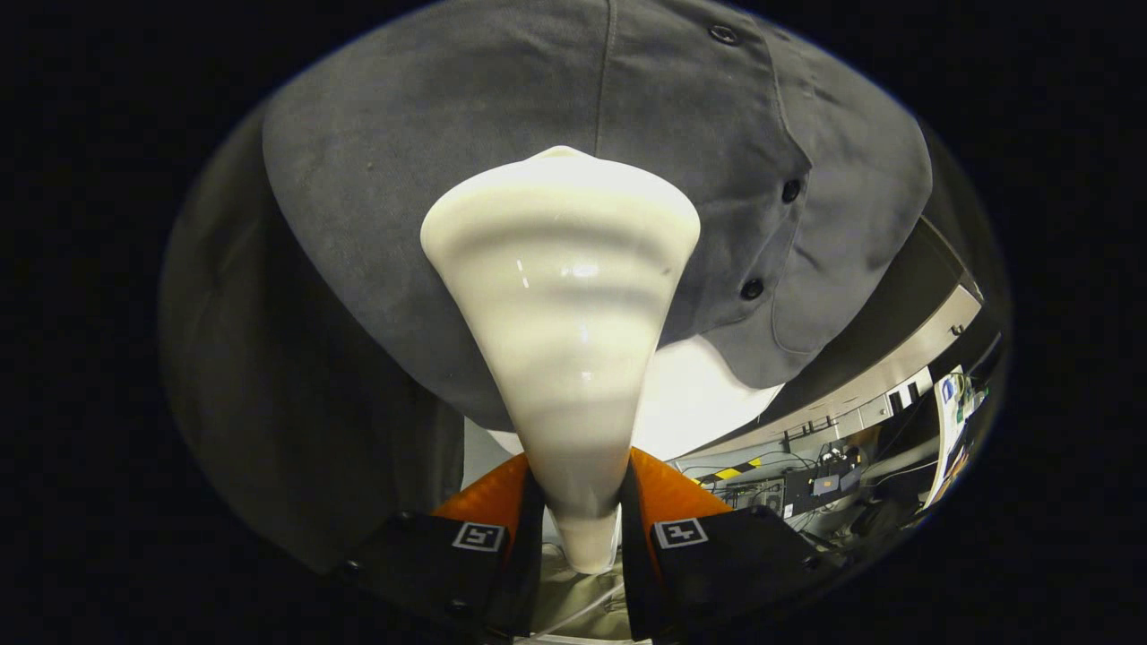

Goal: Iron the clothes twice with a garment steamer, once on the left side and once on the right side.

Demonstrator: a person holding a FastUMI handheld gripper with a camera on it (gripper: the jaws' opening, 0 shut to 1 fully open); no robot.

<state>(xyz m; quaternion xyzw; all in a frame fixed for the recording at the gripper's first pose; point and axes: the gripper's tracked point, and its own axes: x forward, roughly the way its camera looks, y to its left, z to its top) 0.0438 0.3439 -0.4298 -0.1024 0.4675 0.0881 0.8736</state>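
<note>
**Steamer head up against the shirt**

Nearest your camera, at the bottom of the frame, the tool point(581, 528) is clamped on the narrow neck of the garment steamer point(564, 296), one finger point(488, 511) pressing on each side of it. From that grip the cream-coloured head flares upward through the centre of the frame, its wide top edge meeting the grey shirt point(430, 161) or sitting just short of it; you cannot tell which from here.

The shirt hangs beyond the steamer and spreads across the upper frame. Its button placket point(789, 193) runs down the upper right, so the head sits on the panel to the left of the buttons. A cluttered table point(806, 488) shows far off at lower right.

To do this pass well, keep your grip firm so the neck does not twist, hold the head flat to the cloth, and draw it along that panel in one steady stroke, clear of the buttons. The panel on the other side of the placket needs the same.
</note>
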